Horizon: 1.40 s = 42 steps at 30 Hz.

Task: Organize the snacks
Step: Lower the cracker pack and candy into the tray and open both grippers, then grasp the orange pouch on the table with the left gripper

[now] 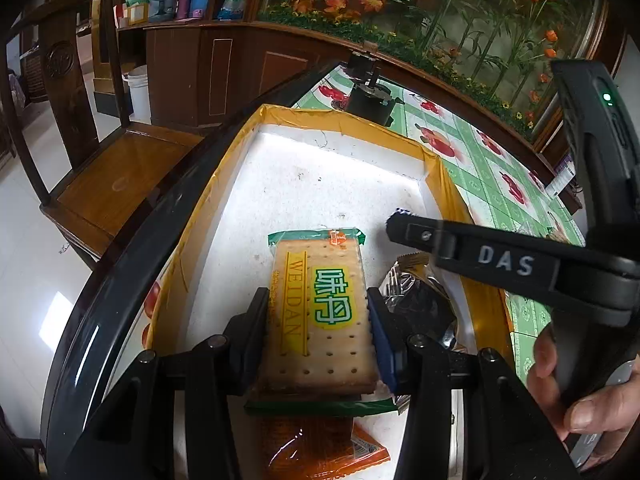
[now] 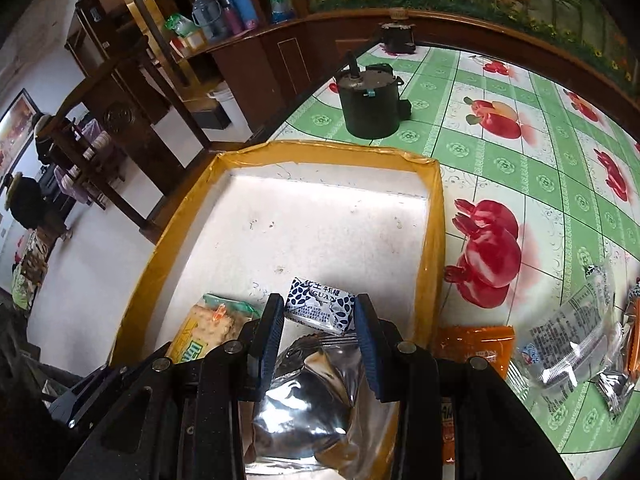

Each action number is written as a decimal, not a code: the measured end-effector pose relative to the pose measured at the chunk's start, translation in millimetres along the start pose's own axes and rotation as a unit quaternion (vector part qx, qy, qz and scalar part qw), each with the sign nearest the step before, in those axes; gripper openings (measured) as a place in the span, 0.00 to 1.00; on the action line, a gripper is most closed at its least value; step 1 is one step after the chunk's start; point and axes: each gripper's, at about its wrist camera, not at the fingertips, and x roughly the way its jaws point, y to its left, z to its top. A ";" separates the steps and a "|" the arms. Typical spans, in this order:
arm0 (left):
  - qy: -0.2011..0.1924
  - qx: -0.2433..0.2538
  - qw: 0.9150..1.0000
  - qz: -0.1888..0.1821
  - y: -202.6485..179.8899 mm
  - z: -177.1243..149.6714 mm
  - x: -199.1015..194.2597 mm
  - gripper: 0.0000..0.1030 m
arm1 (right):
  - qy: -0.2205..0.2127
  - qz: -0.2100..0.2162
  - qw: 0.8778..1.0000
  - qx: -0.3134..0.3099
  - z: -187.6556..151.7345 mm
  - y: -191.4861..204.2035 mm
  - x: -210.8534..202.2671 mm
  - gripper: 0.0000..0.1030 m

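A white tray with a yellow taped rim [image 1: 304,118] [image 2: 320,152] sits at the table's edge. My left gripper [image 1: 316,294] is shut on a cracker packet [image 1: 320,304] with a green end and yellow label, low over the tray floor. That packet also shows in the right wrist view [image 2: 208,332]. My right gripper [image 2: 319,300] is shut on a small blue-and-white packet [image 2: 320,308], hanging over the tray's near right part. One of its fingers [image 1: 480,254] crosses the left wrist view. A silver packet [image 1: 416,300] [image 2: 312,400] lies below it. An orange packet [image 1: 312,448] lies under the crackers.
A dark metal pot [image 2: 370,108] stands beyond the tray on the green fruit-patterned cloth [image 2: 520,168]. Loose packets [image 2: 576,344] and an orange one [image 2: 476,348] lie right of the tray. A wooden chair [image 1: 120,176] stands left. A person's hand [image 1: 580,400] grips the right handle.
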 end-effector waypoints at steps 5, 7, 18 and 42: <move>0.001 0.000 1.000 -0.001 -0.6 0.2 0.7 0.45 | 0.001 0.004 1.000 -0.002 0.5 2.3 1.0 0.39; 0.004 -0.001 1.000 -0.004 0.0 0.4 1.7 0.45 | 0.001 0.012 1.000 0.001 0.5 1.4 -0.5 0.43; -0.017 0.001 1.000 -0.026 -4.4 0.0 -16.1 0.54 | -0.082 0.031 0.996 0.026 -2.3 -40.3 -56.6 0.53; -0.021 0.041 0.998 -0.047 -37.2 -5.7 -33.6 0.57 | -0.002 -0.102 0.986 -0.129 -74.6 -89.5 -44.8 0.40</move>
